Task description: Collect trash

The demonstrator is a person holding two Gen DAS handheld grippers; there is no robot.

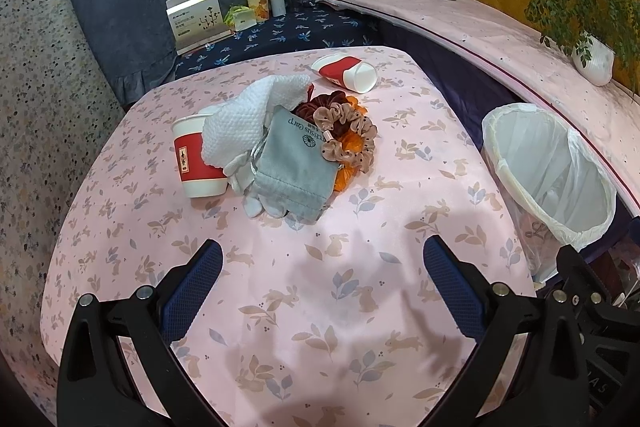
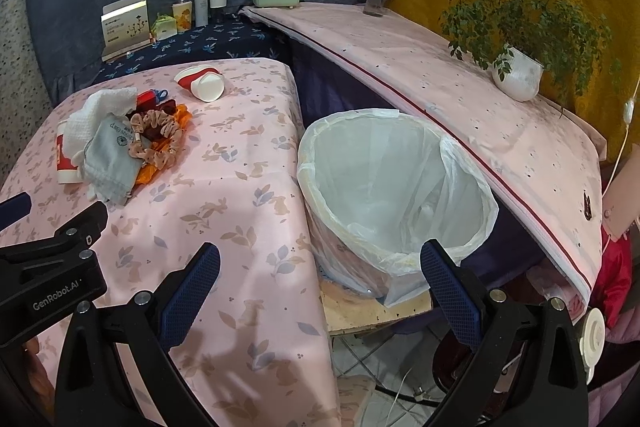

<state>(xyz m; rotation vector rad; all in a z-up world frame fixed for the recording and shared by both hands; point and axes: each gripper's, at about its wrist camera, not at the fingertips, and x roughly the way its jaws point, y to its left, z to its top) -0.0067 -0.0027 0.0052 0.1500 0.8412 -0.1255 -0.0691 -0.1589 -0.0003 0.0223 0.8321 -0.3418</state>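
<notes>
Two grippers hang with jaws spread wide, grasping nothing: the left gripper (image 1: pixel 322 291) low in its frame over the table (image 1: pixel 320 327), the right gripper (image 2: pixel 320 293) low in its frame at the table's edge, before the bin (image 2: pixel 400 187). One cup (image 1: pixel 198 163) stands left of centre, touching a white cloth (image 1: pixel 248 115) and a grey pouch (image 1: pixel 292 167). Scrunchies (image 1: pixel 348 135) lie beside the pouch. Another cup (image 1: pixel 346 71) lies tipped, upper centre. Right of the table sits the bin, lined with a white bag.
</notes>
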